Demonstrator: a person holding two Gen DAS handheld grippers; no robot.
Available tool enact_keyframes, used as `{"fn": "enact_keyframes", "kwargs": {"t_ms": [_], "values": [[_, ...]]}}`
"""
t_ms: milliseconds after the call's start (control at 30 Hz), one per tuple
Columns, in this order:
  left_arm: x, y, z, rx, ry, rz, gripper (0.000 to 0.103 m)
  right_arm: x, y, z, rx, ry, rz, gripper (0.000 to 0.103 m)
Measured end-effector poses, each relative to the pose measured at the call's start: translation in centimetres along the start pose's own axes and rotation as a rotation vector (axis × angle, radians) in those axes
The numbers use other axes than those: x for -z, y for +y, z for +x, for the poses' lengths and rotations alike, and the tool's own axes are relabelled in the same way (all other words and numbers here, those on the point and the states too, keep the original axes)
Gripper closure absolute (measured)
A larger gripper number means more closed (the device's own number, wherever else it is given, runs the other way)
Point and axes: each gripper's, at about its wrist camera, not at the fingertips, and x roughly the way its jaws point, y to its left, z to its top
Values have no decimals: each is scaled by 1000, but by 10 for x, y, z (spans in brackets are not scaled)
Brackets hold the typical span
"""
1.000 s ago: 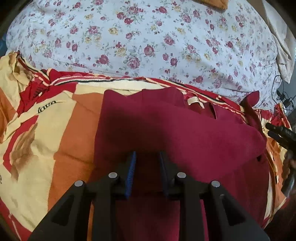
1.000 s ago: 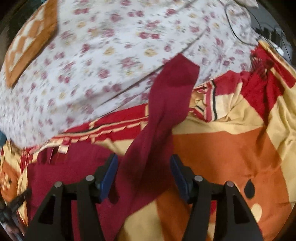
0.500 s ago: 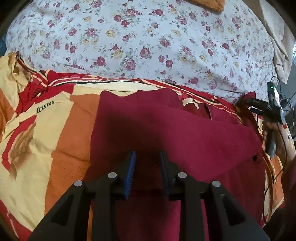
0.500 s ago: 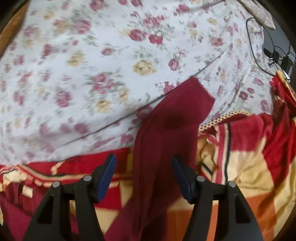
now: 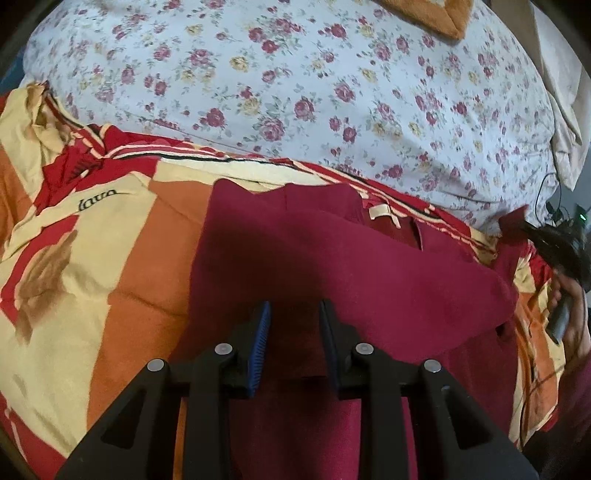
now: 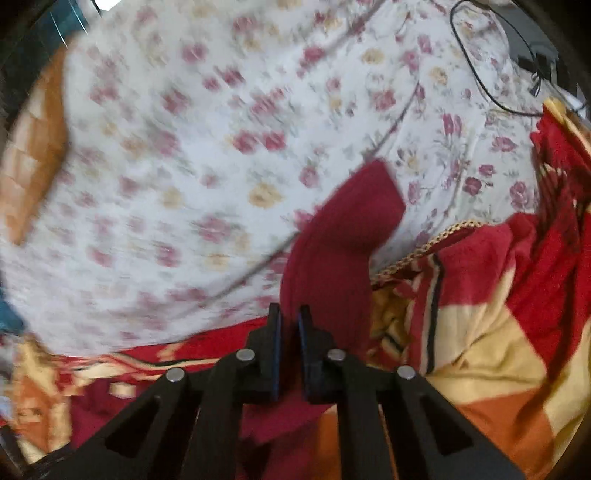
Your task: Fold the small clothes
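Observation:
A maroon garment (image 5: 369, 277) lies folded on a red, orange and cream blanket (image 5: 92, 258), its neck label (image 5: 382, 212) at the far edge. My left gripper (image 5: 294, 314) sits at the garment's near edge, narrowly closed with a fold of the maroon cloth between its blue pads. In the right wrist view the maroon sleeve (image 6: 354, 221) stretches up over the floral sheet (image 6: 184, 166). My right gripper (image 6: 290, 317) is shut on the sleeve's near part. That gripper (image 5: 554, 251) and the hand (image 5: 569, 314) holding it show at the right edge of the left wrist view.
The floral sheet (image 5: 295, 92) covers the bed beyond the blanket. An orange cushion (image 5: 436, 14) lies at the far edge. Black cables (image 6: 480, 74) and small devices sit off the bed's right side. A bunched blanket fold (image 6: 535, 258) rises on the right.
My right gripper moved forward along the sleeve toward the floral sheet, then its wide-open jaws closed on the sleeve. My left gripper stayed put on the garment.

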Motion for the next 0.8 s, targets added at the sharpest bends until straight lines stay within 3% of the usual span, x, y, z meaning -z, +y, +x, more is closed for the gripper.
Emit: {"fn": "enact_keyframes", "kwargs": {"t_ms": [100,233,433,567,633,667,700,733,800], "values": [[0,2,-12,8,-20,-18,86,4,14,-31,-135,-10,-28,95],[-1,3,-26,23,-48,-42,86,20,68,-74,-284,0,-191,95],[0,4,-42,71,-78,-86,86,92,180,-98,-448,143,-485,95],[4,3,-40,110,-60,-107,77,165,216,-59,-405,299,-593,94],[6,0,-37,133,-39,-116,76,199,219,-29,-308,382,-630,79],[6,-2,-36,142,-32,-116,76,212,217,-17,-267,430,-637,67],[6,-5,-35,148,-28,-112,76,220,216,-12,-249,452,-637,64],[6,-9,-34,153,-27,-100,74,224,211,-16,-256,440,-631,64],[5,-17,-31,161,-28,-71,71,220,201,-33,-284,415,-601,54]]}}
